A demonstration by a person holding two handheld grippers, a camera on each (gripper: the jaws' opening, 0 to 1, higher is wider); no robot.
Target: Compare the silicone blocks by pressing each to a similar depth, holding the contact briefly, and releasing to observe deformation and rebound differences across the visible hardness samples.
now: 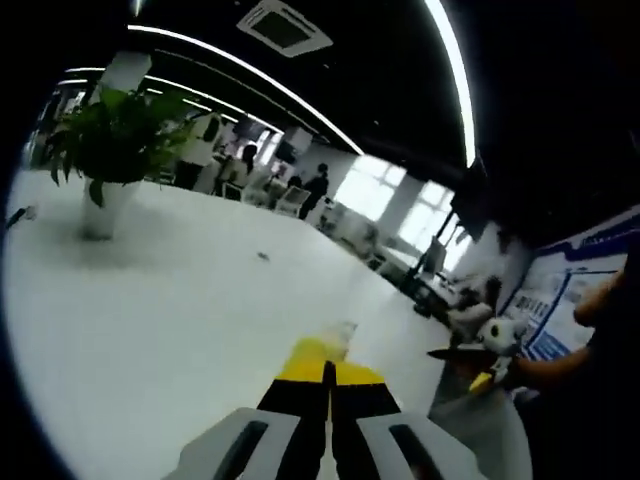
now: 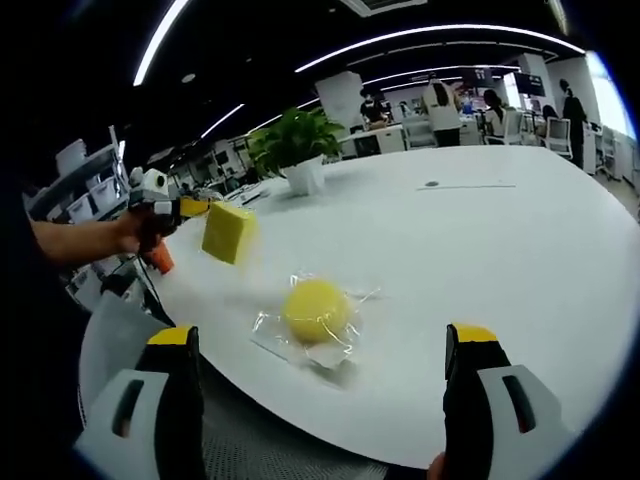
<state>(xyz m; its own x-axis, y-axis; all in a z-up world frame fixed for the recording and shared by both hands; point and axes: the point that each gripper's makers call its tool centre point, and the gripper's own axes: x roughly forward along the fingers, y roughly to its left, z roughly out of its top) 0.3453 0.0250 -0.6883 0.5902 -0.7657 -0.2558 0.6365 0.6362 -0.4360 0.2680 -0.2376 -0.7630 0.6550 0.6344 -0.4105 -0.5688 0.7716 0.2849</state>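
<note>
A yellow square silicone block (image 2: 228, 232) hangs in the air over the left edge of the white table (image 2: 480, 240). My left gripper (image 2: 185, 208) is shut on the block's edge, with a person's hand behind it. In the left gripper view, my left gripper (image 1: 326, 368) has its jaws pressed close together, a thin yellow sliver at their tips. A round yellow silicone sample (image 2: 316, 310) lies on the table on a clear plastic wrapper. My right gripper (image 2: 321, 336) stands open just in front of it, one jaw to each side, not touching it.
A potted plant (image 2: 295, 150) in a white pot stands further back on the table, the same plant (image 1: 105, 150) seen from the other side. A grey mesh chair (image 2: 235, 440) sits at the table's near edge. People and desks fill the room behind.
</note>
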